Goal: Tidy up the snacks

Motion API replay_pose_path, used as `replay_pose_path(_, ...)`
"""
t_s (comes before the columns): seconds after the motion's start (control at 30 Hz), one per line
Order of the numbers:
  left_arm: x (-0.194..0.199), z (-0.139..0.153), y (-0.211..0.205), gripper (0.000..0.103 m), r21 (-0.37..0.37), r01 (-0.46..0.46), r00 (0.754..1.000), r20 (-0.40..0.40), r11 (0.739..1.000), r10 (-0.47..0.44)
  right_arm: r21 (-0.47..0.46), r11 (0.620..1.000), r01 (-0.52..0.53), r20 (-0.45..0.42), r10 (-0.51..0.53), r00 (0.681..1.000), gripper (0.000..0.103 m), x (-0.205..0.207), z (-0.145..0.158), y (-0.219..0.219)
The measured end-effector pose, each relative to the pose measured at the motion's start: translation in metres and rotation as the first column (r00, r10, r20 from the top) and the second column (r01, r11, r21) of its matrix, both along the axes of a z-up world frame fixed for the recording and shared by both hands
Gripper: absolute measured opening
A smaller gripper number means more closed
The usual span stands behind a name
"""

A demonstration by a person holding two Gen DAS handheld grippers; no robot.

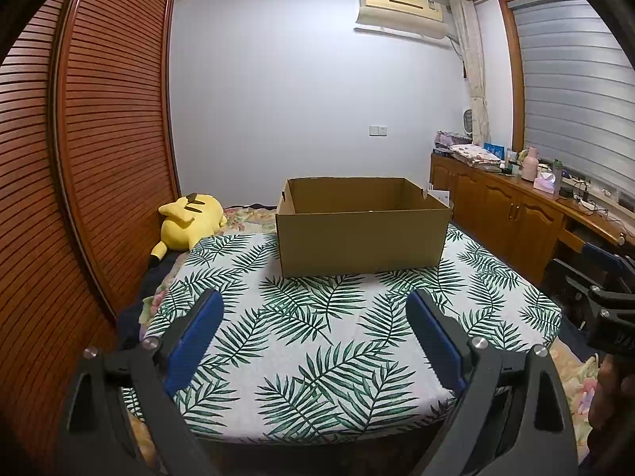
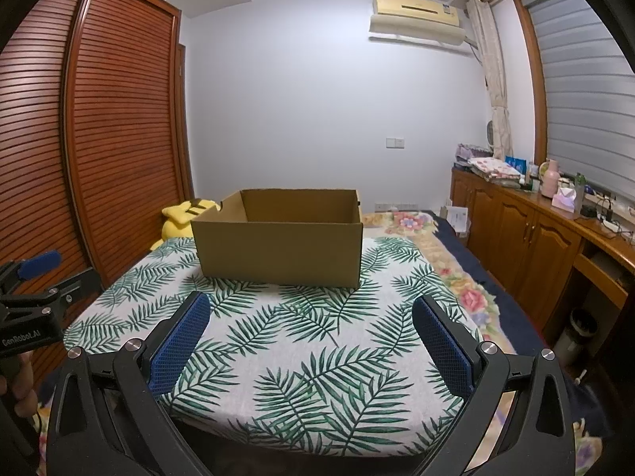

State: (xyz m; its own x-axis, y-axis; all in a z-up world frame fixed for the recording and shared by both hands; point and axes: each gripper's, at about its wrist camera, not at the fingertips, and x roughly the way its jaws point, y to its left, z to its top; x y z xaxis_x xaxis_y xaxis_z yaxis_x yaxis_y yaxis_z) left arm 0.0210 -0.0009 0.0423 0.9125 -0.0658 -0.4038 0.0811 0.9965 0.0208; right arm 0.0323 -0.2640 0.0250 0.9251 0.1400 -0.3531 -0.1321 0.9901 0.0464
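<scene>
Left wrist view shows an open cardboard box [image 1: 359,234] standing upright on a leaf-print cloth [image 1: 317,341] spread over the bed. Its flaps are off the top; the inside walls are bare brown, and the floor of the box is hidden behind the near wall, so its contents cannot be told. No snacks show in either view. The left gripper [image 1: 313,313] hovers over the cloth's near part, jaws spread wide and holding nothing. In the right wrist view the right gripper [image 2: 311,313] is likewise spread and empty, with the box ahead and slightly left. A yellow plush toy [image 1: 190,220] lies beside the box's left side, against the slatted wardrobe door [image 1: 107,139]. Bare cloth lies between both grippers and the box. Wooden cabinets [image 2: 528,246] line the right wall, apart from the bed.
</scene>
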Motion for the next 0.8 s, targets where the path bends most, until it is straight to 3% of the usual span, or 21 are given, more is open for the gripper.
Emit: replay_pose_path(0.8, -0.0021, -0.0012, -0.0008, 0.094, -0.003, -0.002, 1.000, -0.004, 1.000, 0.002, -0.001, 1.000, -0.002, -0.002, 0.002, 1.000, 0.103, -0.0014, 0.0005, 0.0020)
